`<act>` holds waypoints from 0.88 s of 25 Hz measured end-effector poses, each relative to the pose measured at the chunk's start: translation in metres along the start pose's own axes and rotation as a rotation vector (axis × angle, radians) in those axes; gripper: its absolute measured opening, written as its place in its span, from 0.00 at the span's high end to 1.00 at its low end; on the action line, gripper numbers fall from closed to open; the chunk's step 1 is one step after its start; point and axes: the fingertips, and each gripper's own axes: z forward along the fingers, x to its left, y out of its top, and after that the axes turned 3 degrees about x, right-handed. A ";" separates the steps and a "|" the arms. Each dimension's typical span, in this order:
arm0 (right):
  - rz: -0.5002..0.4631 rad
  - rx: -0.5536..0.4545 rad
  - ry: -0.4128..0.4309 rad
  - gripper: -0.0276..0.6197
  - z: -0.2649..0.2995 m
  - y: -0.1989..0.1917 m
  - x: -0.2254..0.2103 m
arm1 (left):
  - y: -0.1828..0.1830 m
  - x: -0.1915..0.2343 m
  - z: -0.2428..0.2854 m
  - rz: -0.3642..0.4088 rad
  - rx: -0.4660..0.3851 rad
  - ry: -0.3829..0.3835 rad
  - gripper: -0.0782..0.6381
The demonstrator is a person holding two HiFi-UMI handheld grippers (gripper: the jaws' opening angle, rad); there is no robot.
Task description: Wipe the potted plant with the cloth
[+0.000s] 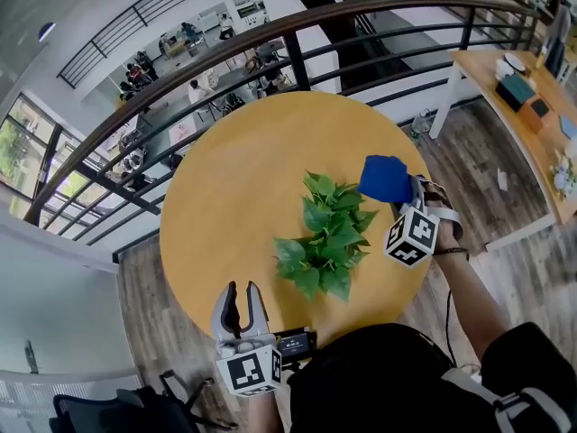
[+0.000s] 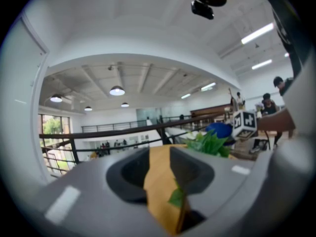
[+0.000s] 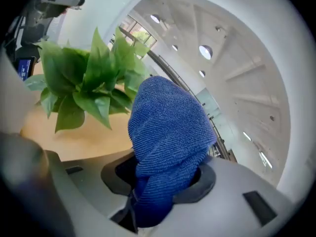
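Note:
The potted plant (image 1: 325, 237), a bunch of bright green leaves, stands right of centre on the round yellow table (image 1: 234, 197). My right gripper (image 1: 404, 190) is at the plant's upper right, shut on a bunched blue cloth (image 1: 386, 179) that sticks out past the jaws beside the top leaves. In the right gripper view the cloth (image 3: 168, 132) fills the jaws of the right gripper (image 3: 163, 181), with the plant (image 3: 89, 78) just to its left. My left gripper (image 1: 243, 294) hovers at the table's near edge, its jaws slightly apart. The left gripper (image 2: 159, 157) shows table in the gap and a small leaf (image 2: 177, 197) low by one pad.
A dark curved railing (image 1: 297, 34) runs just beyond the table, with a lower floor behind it. A wooden desk (image 1: 527, 97) with small items stands at the far right. Plank flooring (image 1: 487, 179) surrounds the table. A dark chair (image 1: 108, 409) sits at the lower left.

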 end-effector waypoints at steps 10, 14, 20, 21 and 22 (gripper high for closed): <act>-0.213 0.090 0.106 0.70 0.034 -0.014 0.072 | -0.003 0.000 0.000 0.000 0.009 0.003 0.72; -0.204 0.185 0.206 0.70 0.054 -0.052 0.104 | -0.004 0.001 0.001 0.001 0.010 0.005 0.72; -0.133 0.241 0.252 0.70 0.053 -0.083 0.115 | -0.004 -0.002 0.002 0.005 0.015 -0.004 0.72; -0.090 0.228 0.235 0.70 0.049 -0.081 0.105 | -0.003 -0.002 0.003 0.006 0.013 -0.005 0.72; -0.040 0.208 0.214 0.70 0.043 -0.076 0.091 | -0.002 -0.002 0.003 0.008 0.011 -0.005 0.72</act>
